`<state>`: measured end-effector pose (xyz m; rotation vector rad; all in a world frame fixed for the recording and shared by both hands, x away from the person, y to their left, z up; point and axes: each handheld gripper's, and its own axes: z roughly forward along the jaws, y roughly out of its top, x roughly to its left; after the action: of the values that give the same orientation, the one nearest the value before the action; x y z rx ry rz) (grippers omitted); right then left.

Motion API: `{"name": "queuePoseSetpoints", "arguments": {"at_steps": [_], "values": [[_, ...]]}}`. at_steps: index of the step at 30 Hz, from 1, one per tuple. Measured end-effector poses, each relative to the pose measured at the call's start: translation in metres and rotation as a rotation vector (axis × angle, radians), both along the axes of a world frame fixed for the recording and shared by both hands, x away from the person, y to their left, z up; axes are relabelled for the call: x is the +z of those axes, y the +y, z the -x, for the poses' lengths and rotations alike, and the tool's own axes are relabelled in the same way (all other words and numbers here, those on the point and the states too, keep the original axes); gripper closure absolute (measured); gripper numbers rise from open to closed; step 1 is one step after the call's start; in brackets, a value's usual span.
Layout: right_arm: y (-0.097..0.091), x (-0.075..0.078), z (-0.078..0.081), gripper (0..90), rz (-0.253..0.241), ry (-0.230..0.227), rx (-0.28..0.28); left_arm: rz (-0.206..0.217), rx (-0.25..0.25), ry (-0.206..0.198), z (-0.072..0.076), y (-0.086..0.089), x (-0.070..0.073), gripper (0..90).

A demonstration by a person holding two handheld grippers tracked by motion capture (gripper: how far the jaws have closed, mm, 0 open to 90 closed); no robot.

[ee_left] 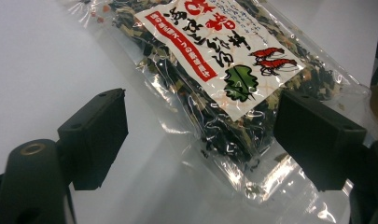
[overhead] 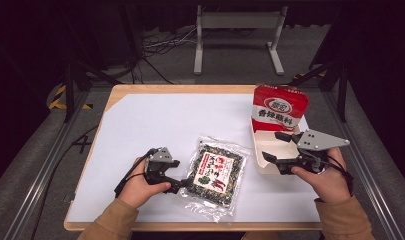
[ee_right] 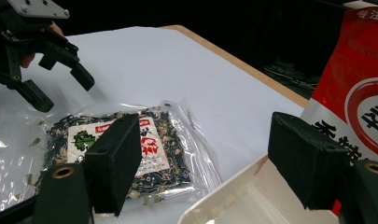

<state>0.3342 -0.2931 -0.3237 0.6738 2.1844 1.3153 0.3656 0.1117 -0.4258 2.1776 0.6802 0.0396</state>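
Clear seaweed packet [ee_left: 233, 79] (prawn label), flat, sealed

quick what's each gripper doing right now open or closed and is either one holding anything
Left gripper: open, holding nothing, jaws at the near end of the clear seaweed packet.
Right gripper: open, empty, over the white tray.

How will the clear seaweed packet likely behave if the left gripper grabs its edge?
The seaweed packet looks floppy: thin crinkled film, loose dried flakes, so it would probably sag. Glossy plastic may slip between the open left gripper jaws. Likely light; lies flat.
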Motion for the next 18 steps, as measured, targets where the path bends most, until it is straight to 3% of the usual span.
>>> {"name": "queuePoseSetpoints", "arguments": {"at_steps": [5,12,18], "values": [[0.001,-0.001,0.000,26.3,0.007,0.002,-0.002,-0.004,0.017,0.007,-0.005,-0.005,-0.006,16.9],[0.003,-0.002,0.000,25.8,0.017,-0.001,0.000,0.014,0.020,0.049,-0.010,-0.014,-0.019,17.8],[0.004,-0.003,0.000,25.3,0.021,-0.001,0.003,-0.024,0.013,0.059,-0.011,-0.021,-0.025,16.5]]}}
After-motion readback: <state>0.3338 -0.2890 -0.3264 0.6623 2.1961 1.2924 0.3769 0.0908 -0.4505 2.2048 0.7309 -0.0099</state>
